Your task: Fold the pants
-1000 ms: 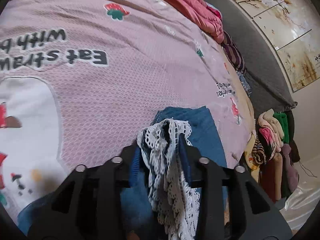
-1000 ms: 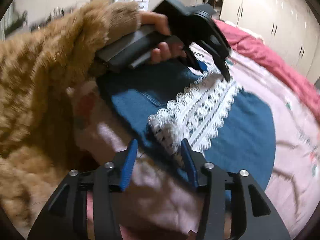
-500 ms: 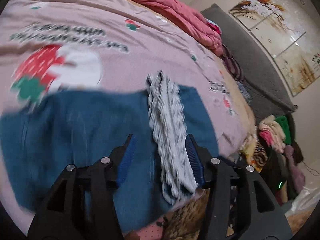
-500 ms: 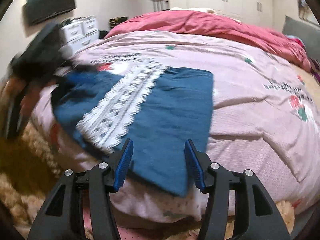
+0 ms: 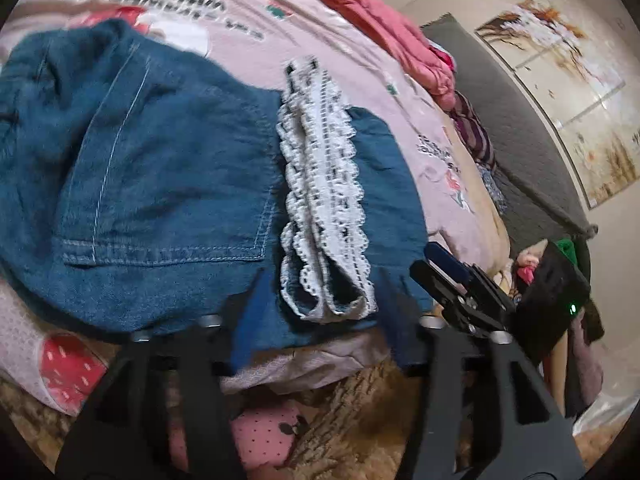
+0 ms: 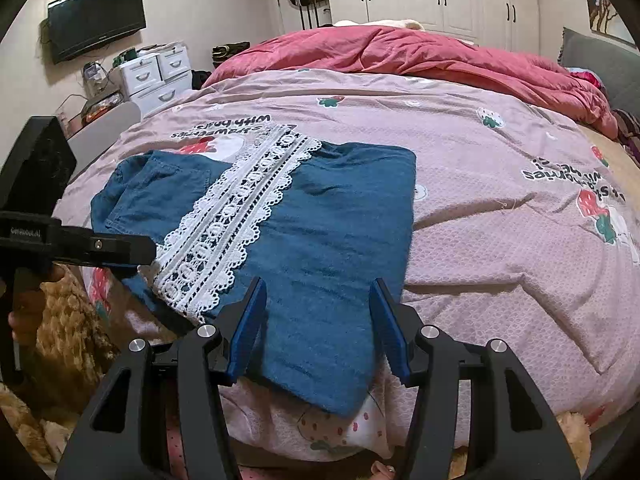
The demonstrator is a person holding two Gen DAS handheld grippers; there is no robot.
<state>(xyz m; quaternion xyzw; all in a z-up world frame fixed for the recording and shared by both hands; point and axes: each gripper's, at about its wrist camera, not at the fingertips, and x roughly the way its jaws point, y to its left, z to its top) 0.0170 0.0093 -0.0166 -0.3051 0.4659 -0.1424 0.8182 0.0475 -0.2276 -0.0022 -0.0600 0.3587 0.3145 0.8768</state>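
Pink bedspread (image 6: 480,240) bears folded blue pants (image 6: 332,232).

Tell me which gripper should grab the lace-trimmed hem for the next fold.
Left, probably. The left gripper, jaws opening and empty, sits right at the lace hem of the blue pants. The right gripper hovers open over plain denim beside it.

Bed cover: pink strawberry-print duvet (image 6: 480,216), spread flat.
On it, near edge: folded blue denim pants (image 6: 328,232).
Far side: bunched red quilt (image 6: 420,56).
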